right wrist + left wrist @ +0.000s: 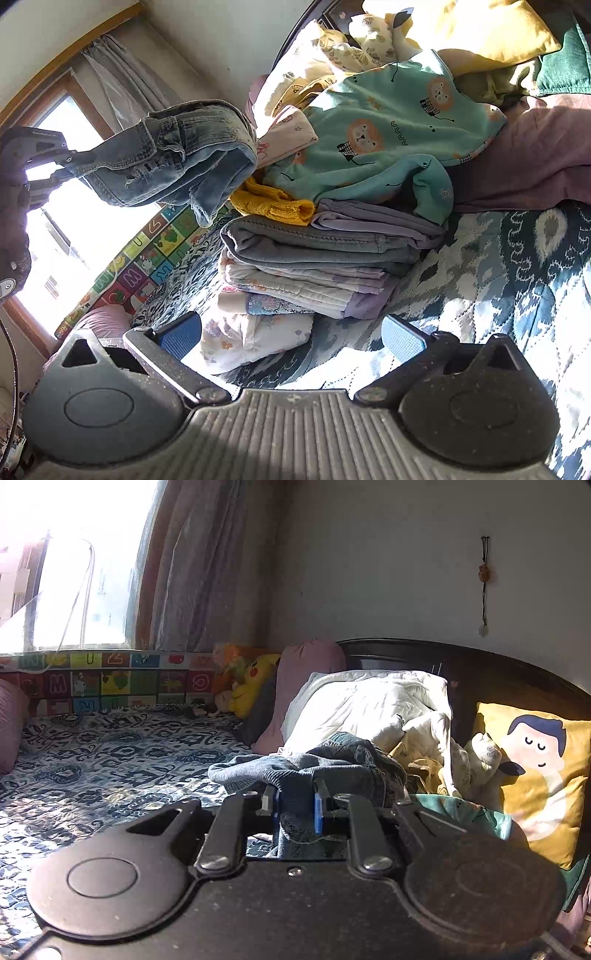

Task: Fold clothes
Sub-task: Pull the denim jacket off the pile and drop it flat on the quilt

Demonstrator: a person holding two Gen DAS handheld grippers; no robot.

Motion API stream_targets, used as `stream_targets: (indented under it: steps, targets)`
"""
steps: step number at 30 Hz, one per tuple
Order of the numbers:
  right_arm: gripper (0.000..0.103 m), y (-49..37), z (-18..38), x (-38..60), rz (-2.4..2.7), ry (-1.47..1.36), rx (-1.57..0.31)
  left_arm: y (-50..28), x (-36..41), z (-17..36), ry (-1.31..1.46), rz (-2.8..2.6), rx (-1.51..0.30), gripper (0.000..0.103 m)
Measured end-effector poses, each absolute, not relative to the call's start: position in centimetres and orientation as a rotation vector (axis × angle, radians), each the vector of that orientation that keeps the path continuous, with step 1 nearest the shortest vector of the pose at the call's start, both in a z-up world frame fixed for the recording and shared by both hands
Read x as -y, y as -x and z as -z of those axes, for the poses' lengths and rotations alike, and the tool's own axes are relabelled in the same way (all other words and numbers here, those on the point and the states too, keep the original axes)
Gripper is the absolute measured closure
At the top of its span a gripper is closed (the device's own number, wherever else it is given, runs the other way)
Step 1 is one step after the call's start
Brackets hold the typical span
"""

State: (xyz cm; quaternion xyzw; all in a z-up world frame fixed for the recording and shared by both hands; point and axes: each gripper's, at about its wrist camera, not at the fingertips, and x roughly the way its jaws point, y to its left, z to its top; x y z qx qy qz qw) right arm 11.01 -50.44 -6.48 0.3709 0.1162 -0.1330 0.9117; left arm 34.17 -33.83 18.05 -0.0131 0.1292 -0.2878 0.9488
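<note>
- The bed, covered by a blue-and-white patterned quilted bedspread (pixel 517 266), served as the working surface; its open stretch by the window looked like room kept free for laying a garment flat.
- A loose heap of unfolded clothes, topped by a teal lion-print garment (pixel 388 140), lay against the pillows at the headboard end, probably the supply yet to be folded.
- A neat stack of folded clothes (pixel 314 266), with a grey folded piece uppermost, sat on the bedspread just in front of that heap, apparently where finished items were gathered.
- A faded blue denim garment (pixel 173 155) hung bunched in the air above the bed, near the stack but clear of it, likely lifted so it could be shaken out and spread.
- The left gripper (pixel 295 805) was clamped on a fold of that denim, its blue pads pressed close against the cloth.
- The right gripper (pixel 291 339) hovered low over the bedspread beside the stack, jaws spread wide and empty, seemingly ready to take a second edge of the denim.
</note>
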Motion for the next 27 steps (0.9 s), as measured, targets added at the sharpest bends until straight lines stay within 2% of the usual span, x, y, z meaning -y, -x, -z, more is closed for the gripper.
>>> stream_targets:
  steps: [5,12,19,27]
  targets:
    - [0.0,-11.2,5.5,47.6,0.213,-0.712,-0.288,-33.0,25.8,-20.6,-0.002,0.482,-0.246,0.089]
    - [0.0,-11.3,4.0,41.7,0.062,-0.641,-0.378,-30.5,16.2,-21.2,-0.071,0.374,-0.277,0.089]
    - [0.0,-10.7,4.6,35.2,-0.13,-0.617,-0.513,-28.8,7.5,-18.0,-0.104,0.278,-0.385,0.09]
    - [0.0,-9.8,5.8,29.4,-0.26,-0.545,-0.643,-20.9,-1.0,-11.7,-0.021,0.333,-0.483,0.09]
